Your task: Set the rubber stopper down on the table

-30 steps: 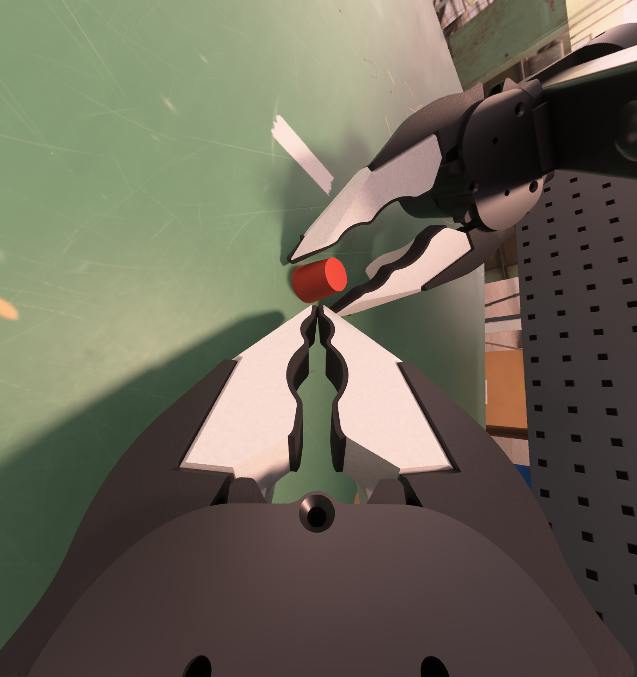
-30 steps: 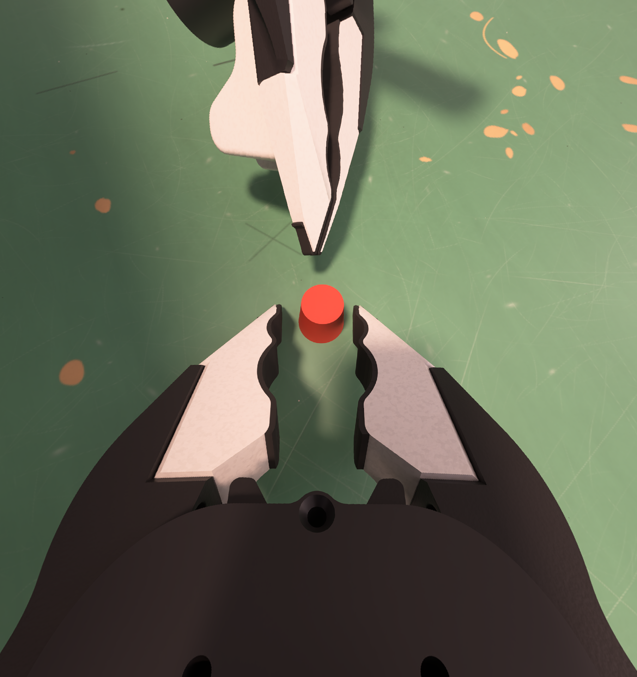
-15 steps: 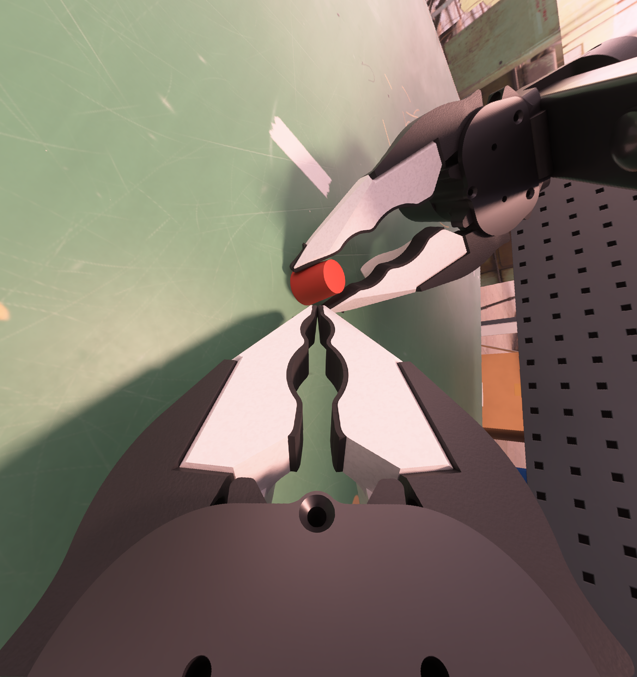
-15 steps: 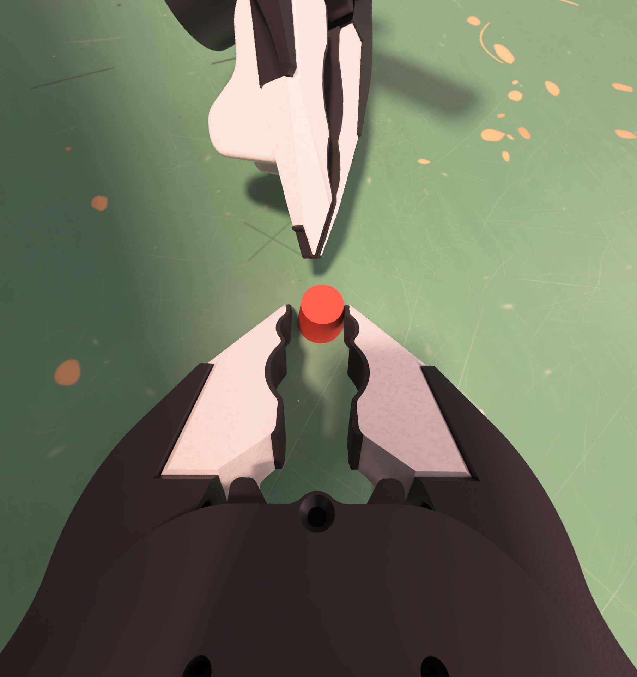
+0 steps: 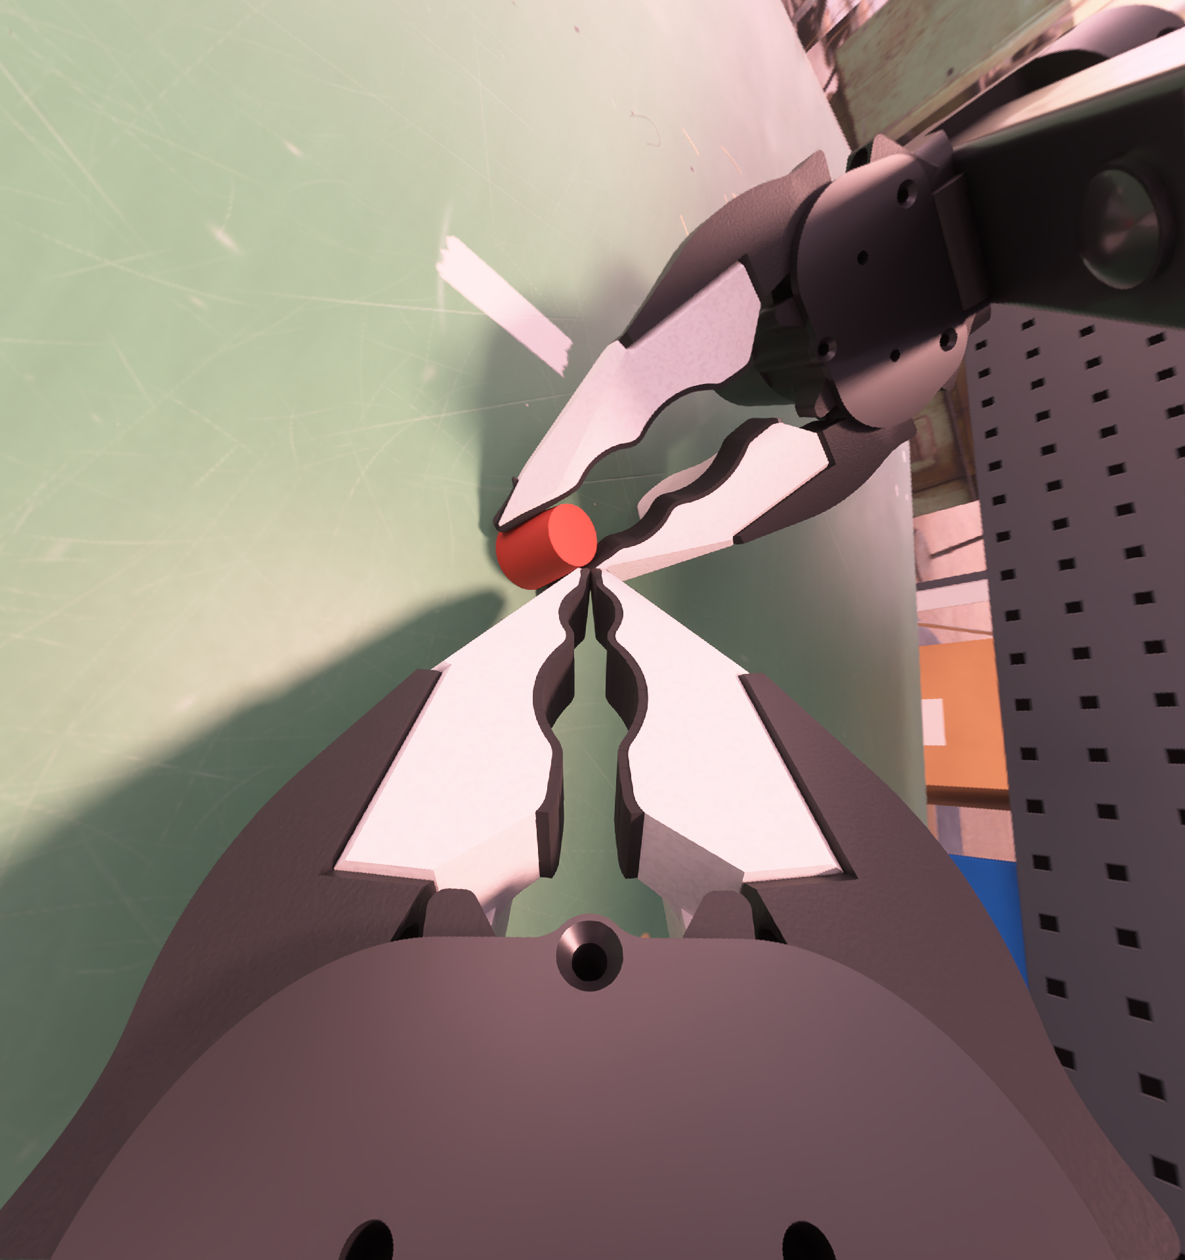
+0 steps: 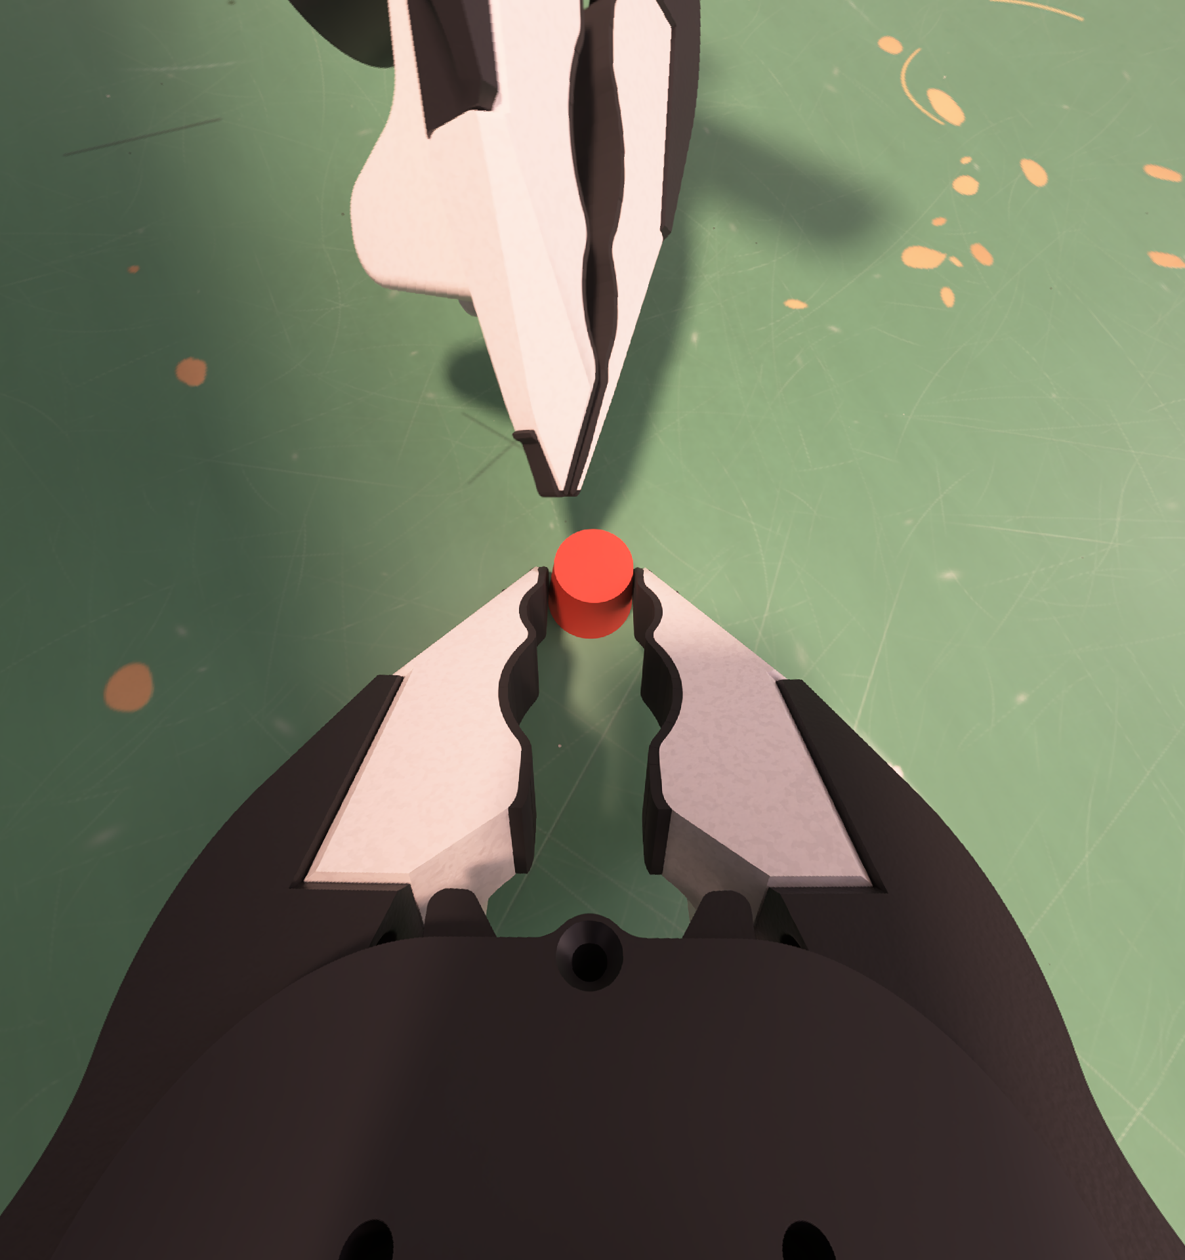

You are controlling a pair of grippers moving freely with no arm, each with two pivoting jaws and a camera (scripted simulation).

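Observation:
The red rubber stopper [image 6: 591,585] is a short cylinder held between the tips of my right gripper [image 6: 591,579], which is shut on it over the green table [image 6: 917,613]. It also shows in the left wrist view [image 5: 545,545], pinched between the right gripper's fingers [image 5: 576,470]. My left gripper [image 5: 588,576] is shut and empty, its tips just beside the stopper. In the right wrist view the left gripper [image 6: 566,487] points down at the stopper from above, a small gap apart.
A white strip of tape [image 5: 504,303] lies on the table beyond the stopper. A dark perforated panel [image 5: 1115,682] stands at the right, with an orange box [image 5: 961,716] beside it. Orange paint spots [image 6: 944,106] dot the table.
My right gripper's fingers have closed in from either side of the stopper and now grip it. My left gripper has stayed shut and nearly still.

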